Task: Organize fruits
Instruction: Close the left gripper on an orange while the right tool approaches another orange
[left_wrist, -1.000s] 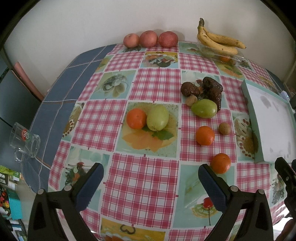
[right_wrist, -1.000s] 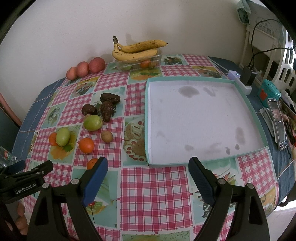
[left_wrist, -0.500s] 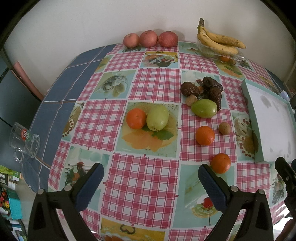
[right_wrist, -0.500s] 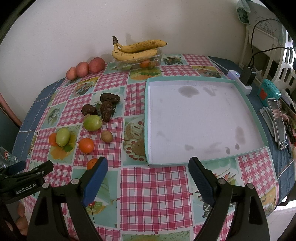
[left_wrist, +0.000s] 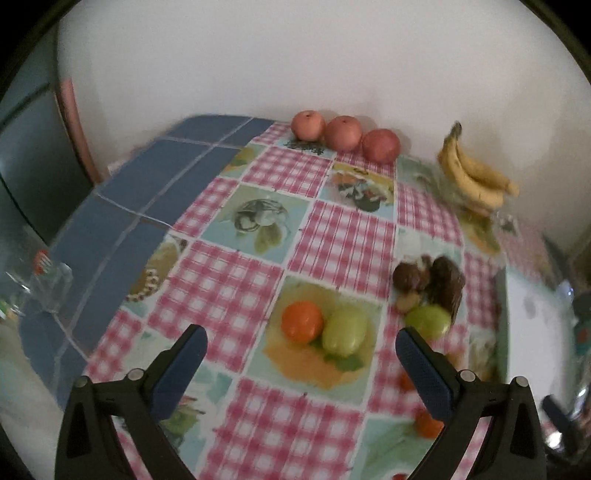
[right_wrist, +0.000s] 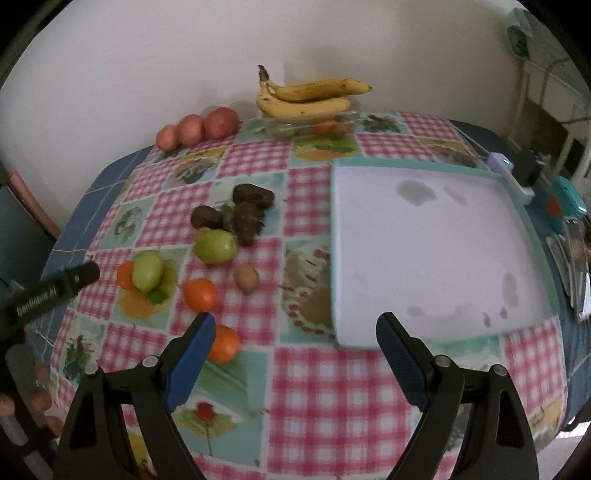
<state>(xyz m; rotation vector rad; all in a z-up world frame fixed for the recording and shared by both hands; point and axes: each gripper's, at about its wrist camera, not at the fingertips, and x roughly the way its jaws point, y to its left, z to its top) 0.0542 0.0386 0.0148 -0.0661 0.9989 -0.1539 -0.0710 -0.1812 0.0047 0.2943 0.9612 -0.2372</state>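
My left gripper (left_wrist: 299, 334) is open above the checked tablecloth, and just beyond its fingertips an orange (left_wrist: 301, 321) touches a green fruit (left_wrist: 345, 330). Right of them lie another green fruit (left_wrist: 428, 321) and dark brown fruits (left_wrist: 436, 280). My right gripper (right_wrist: 295, 320) is also open and holds nothing. An orange (right_wrist: 223, 343) lies by its left finger, and the near corner of the white tray (right_wrist: 417, 162) is ahead of its right finger. Another orange (right_wrist: 199, 293) and a small brown fruit (right_wrist: 246, 277) lie further ahead. Apples (right_wrist: 199, 127) and bananas (right_wrist: 306, 98) sit at the wall.
A glass mug (left_wrist: 48, 280) stands at the table's left edge. A clear box (right_wrist: 314, 125) sits under the bananas. A power strip (right_wrist: 506, 166), a teal object (right_wrist: 569, 199) and metal items (right_wrist: 576, 258) crowd the right edge. The left gripper's body (right_wrist: 55, 288) shows at far left.
The left gripper has moved forward and rolled, so the orange and green fruit now sit just past its fingertips. The right gripper has edged forward and left. Both remain open.
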